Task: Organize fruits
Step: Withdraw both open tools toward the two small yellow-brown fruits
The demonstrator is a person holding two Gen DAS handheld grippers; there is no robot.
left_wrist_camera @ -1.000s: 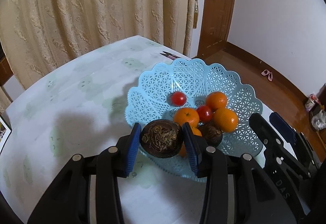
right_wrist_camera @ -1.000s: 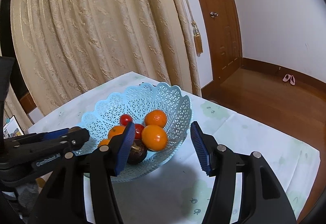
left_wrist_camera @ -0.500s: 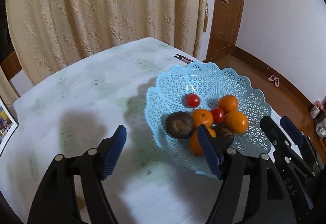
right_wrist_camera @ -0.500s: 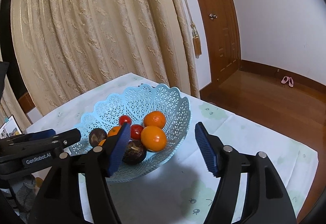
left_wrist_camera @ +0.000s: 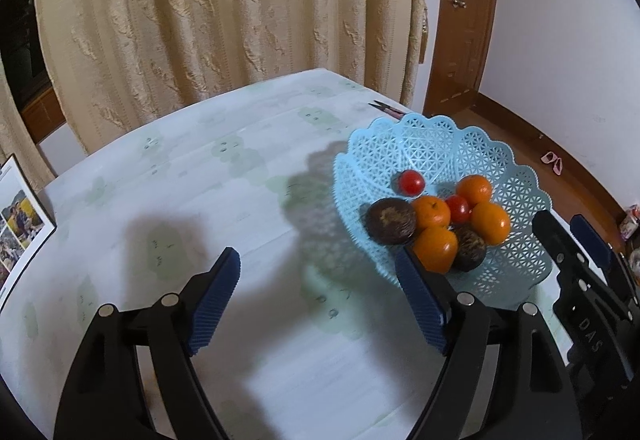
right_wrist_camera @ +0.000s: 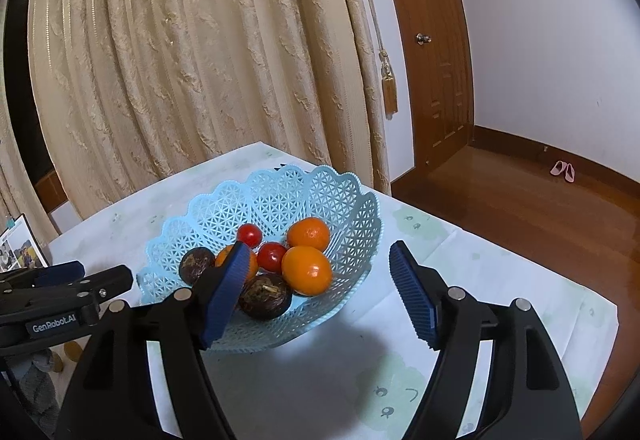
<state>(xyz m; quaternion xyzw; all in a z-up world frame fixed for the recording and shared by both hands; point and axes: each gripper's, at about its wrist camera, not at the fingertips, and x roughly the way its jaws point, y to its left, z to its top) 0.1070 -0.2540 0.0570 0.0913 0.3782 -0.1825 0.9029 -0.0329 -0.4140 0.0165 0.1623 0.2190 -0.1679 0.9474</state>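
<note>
A light blue lattice basket stands on the table and holds several oranges, two red tomatoes and two dark brown round fruits. My left gripper is open and empty, over the tablecloth to the left of the basket. My right gripper is open and empty, just in front of the basket; its left finger overlaps the fruit in that view. The right gripper also shows in the left wrist view beside the basket.
The table has a pale cloth with green prints. A photo frame stands at its left edge. A small dark-and-pink item lies behind the basket. Beige curtains hang behind, with a wooden door and wooden floor to the right.
My left gripper opened and let the dark brown fruit go into the basket, then drew back and to the left. My right gripper stayed open and barely moved.
</note>
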